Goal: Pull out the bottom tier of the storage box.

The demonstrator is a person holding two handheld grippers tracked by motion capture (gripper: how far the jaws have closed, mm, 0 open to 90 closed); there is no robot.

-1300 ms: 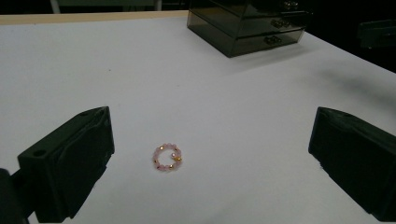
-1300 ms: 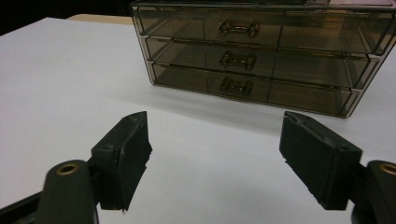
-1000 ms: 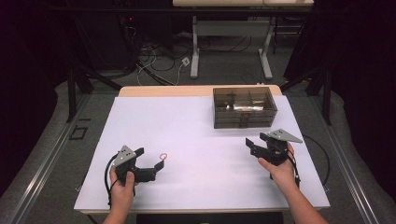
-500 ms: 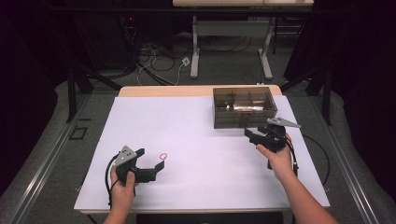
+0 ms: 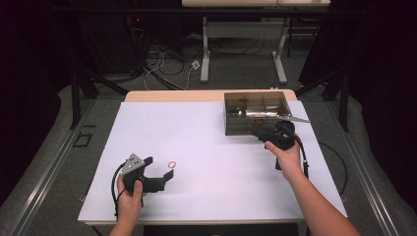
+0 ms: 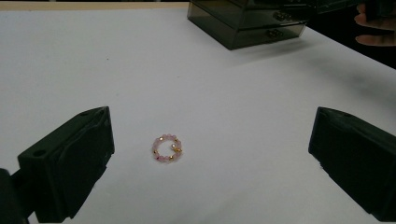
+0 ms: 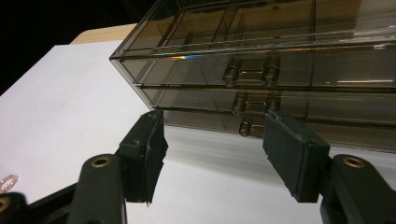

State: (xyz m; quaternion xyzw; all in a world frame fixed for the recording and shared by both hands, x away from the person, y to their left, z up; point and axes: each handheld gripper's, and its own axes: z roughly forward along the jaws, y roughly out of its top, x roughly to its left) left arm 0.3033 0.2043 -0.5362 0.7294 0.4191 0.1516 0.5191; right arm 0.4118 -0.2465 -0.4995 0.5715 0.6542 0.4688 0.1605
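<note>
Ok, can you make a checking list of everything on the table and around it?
Surface: white table top, wood edge at the back.
Job's things: bead ring lying flat; smoky drawer box, drawers shut.
Clutter: nothing seen.
Grippers: left gripper open, jaws either side of the ring, not touching. Right gripper open, jaws just been closing, nothing between them, at the box's handles.
Cables: one from each gripper; a tangle on the floor.
Surroundings: grey floor, dark curtains, another table's legs.

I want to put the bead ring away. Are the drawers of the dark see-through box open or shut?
Shut: the smoky clear plastic drawer box has its drawer fronts flush, handles lined up, none pulled out.
</note>
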